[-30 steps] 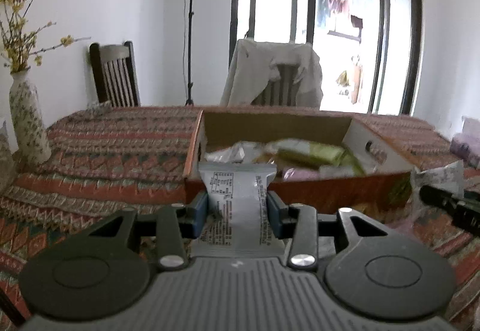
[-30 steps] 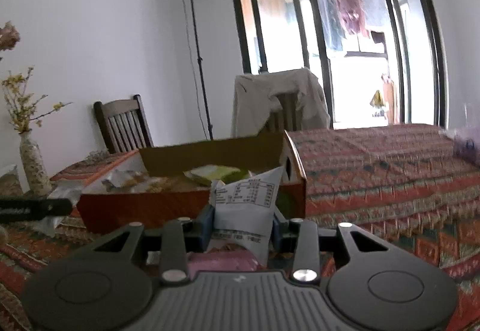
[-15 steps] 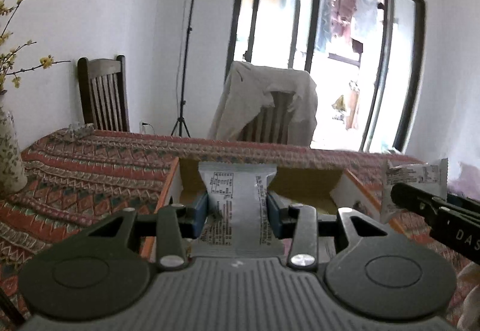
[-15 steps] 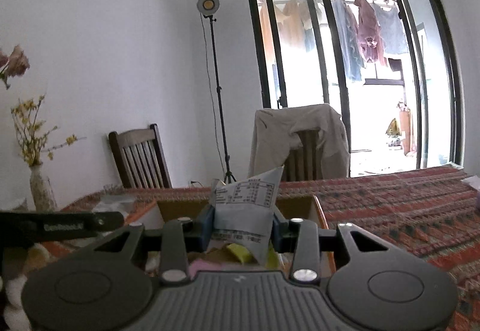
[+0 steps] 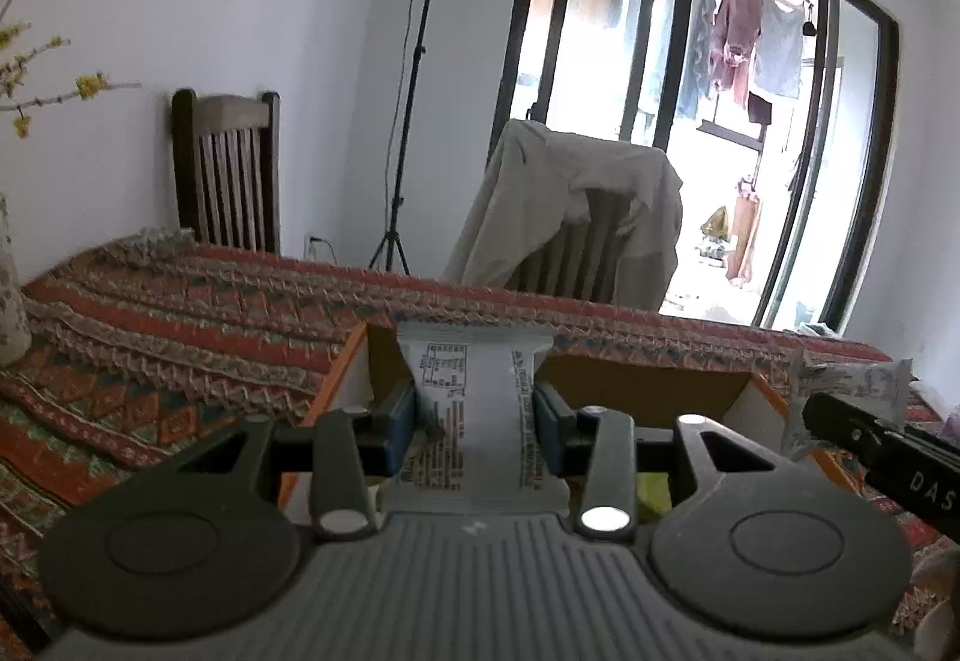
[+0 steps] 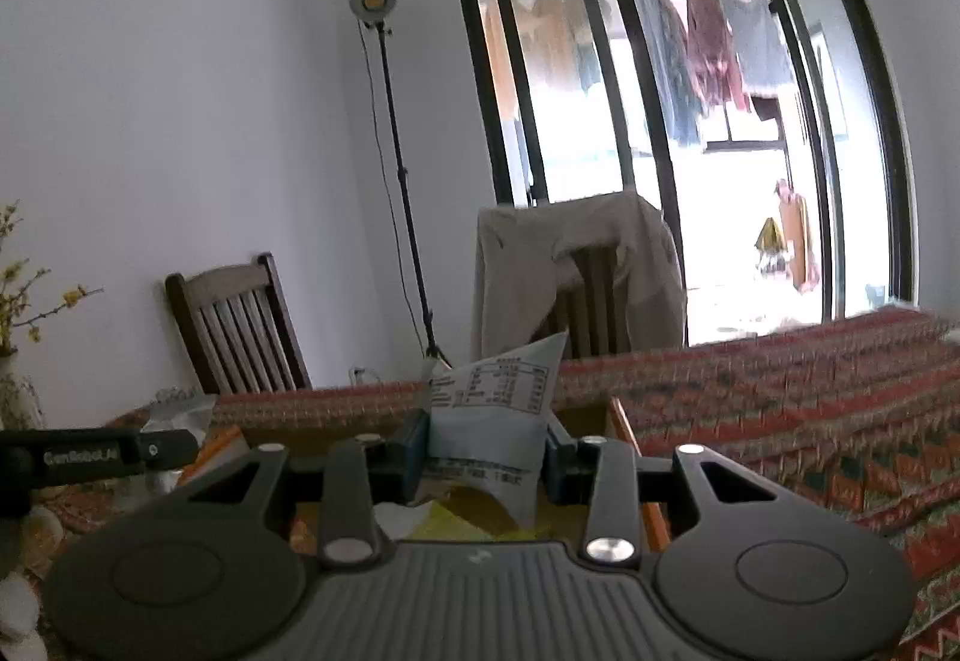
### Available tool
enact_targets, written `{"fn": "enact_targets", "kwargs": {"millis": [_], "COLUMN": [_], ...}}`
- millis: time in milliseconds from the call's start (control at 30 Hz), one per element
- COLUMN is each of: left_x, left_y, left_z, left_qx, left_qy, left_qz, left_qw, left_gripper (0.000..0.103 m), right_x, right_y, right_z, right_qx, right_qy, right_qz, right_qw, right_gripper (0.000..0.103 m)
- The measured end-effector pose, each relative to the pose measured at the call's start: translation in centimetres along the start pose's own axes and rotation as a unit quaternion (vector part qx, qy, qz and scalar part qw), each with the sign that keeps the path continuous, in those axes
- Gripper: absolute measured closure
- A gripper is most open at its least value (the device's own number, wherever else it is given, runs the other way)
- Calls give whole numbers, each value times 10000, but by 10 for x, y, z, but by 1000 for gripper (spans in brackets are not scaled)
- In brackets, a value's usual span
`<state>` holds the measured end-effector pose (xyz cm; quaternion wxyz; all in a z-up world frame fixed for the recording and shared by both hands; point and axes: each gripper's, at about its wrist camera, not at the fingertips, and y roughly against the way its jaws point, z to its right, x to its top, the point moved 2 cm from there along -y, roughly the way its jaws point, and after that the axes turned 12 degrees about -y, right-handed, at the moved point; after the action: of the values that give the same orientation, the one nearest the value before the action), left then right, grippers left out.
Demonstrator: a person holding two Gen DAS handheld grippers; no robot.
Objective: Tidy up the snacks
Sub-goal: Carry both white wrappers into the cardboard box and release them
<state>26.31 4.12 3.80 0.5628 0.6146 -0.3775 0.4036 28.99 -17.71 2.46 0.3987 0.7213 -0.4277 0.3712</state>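
Observation:
My left gripper (image 5: 474,424) is shut on a white snack packet (image 5: 477,397) with black print, held upright over the near end of the open cardboard box (image 5: 636,382). My right gripper (image 6: 486,457) is shut on a second white snack packet (image 6: 495,424), tilted, above the same cardboard box (image 6: 624,421), where yellow and white wrappers (image 6: 456,520) lie inside. The right gripper's finger (image 5: 876,442) with its packet shows at the right edge of the left wrist view. The left gripper's finger (image 6: 102,457) shows at the left of the right wrist view.
The table carries a red patterned cloth (image 5: 180,313). A vase with yellow flowers (image 5: 9,295) stands at the left edge. A dark wooden chair (image 5: 228,169), a chair draped with a beige garment (image 5: 576,217) and a light stand (image 5: 414,79) stand behind the table.
Both grippers, each still holding its packet, have moved forward and slightly up over the box; the box now sits low, mostly hidden beneath them, and the far wall and window fill the views.

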Motion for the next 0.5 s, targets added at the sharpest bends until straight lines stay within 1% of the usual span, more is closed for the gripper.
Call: {"fn": "enact_targets", "kwargs": {"millis": [300, 400, 433, 467, 500], "left_x": [-14, -18, -19, -20, -21], "left_y": [-12, -13, -13, -13, -12], "left_z": [0, 2, 3, 3, 2], "left_qx": [73, 24, -2, -16, -41], "left_qy": [-73, -132, -149, -146, -123], "left_qz": [-150, -161, -166, -157, -129], "left_qw": [9998, 9998, 9998, 9998, 9998], "left_gripper": [61, 60, 59, 55, 43], "right_x": [-15, -20, -21, -21, -21], "right_y": [-9, -12, -12, -12, -10], "right_z": [2, 1, 0, 0, 0], "right_qx": [-215, -226, -242, -242, -242], "right_qy": [128, 182, 181, 181, 176], "right_qz": [-187, -286, -293, -286, -294], "right_qw": [9995, 9992, 9991, 9991, 9991], "right_gripper": [66, 65, 63, 60, 56]}}
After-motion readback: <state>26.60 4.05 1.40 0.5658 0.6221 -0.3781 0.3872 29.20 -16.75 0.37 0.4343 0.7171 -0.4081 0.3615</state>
